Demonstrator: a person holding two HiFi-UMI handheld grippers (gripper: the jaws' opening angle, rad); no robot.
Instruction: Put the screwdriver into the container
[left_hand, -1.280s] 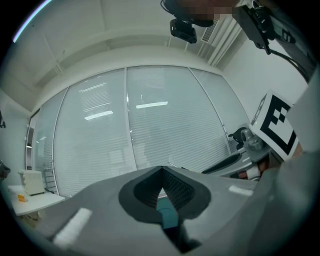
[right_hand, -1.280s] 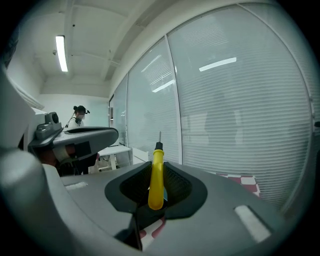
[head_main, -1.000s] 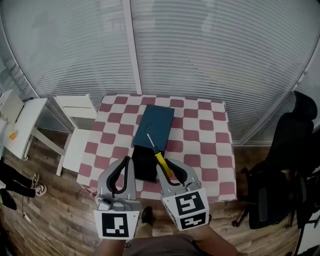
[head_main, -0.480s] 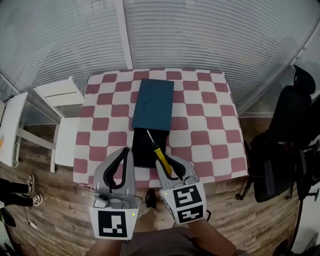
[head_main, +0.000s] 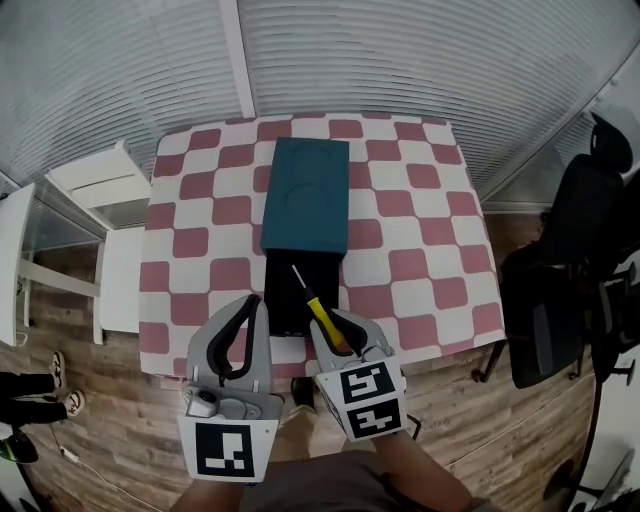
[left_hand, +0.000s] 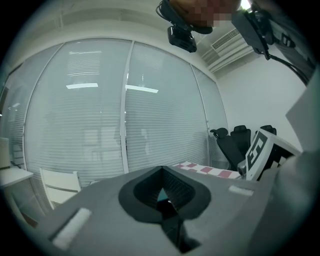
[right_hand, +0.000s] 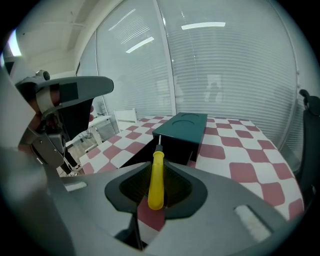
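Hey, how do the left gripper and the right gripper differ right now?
The right gripper is shut on the screwdriver by its yellow handle; the left gripper is shut on nothing. The right gripper looks at the container; the left gripper looks at the window blinds. Both sit side by side at the near edge of the table.

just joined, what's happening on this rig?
A person holds a gripper in each hand at the near edge of a checkered table. The right gripper is clamped on a yellow-handled screwdriver, its tip pointing toward the dark open end of the teal container. The screwdriver isn't in yet. The left gripper is shut and empty.
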